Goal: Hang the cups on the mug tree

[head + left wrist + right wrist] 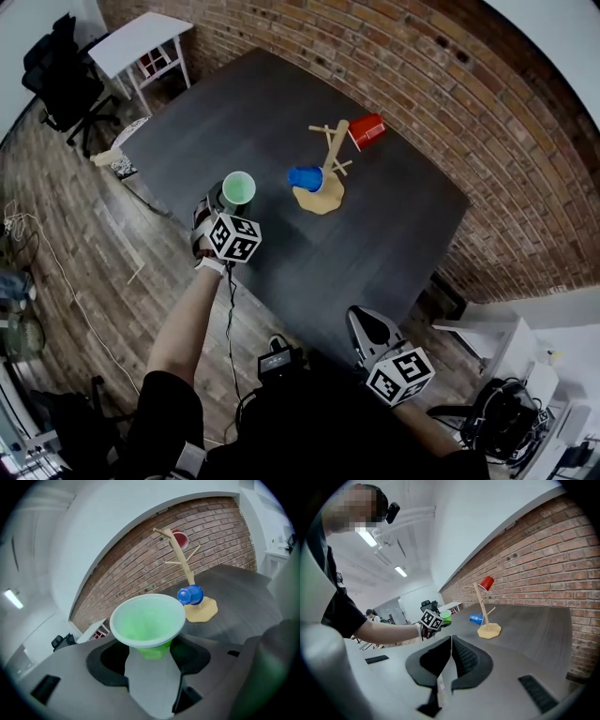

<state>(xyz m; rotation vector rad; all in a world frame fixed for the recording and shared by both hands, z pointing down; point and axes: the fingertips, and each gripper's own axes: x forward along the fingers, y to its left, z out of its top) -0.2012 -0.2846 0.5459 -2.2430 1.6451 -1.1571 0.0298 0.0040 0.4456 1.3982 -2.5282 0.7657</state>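
While the right tongs [360, 319] rest close to the person's body, off the near edge of the dark desk [253, 103], their jaws are pressed together with nothing between them. Further out, on the person's left, a bare forearm reaches to the left tongs [216, 202], which are above the desk's near-left part. Those tongs pinch the green cup [238, 187] by its lower body, one jaw on each side. The cup stands mouth up and clear of the desk top, its pale rim and green inside showing plainly in the left gripper view.

Beyond the green cup, well apart from it, the wooden mug tree [334, 148] stands on its flat tan base [320, 198] near the middle of the desk. A blue cup [306, 177] hangs on a low peg, tipped on its side, just above the base and beside the stem. A red cup [367, 130] hangs on a peg near the top, also tilted. Behind the desk runs a brick wall [412, 66]. A small white table [139, 42] and a black office chair [58, 75] stand on the wooden floor at the far left.
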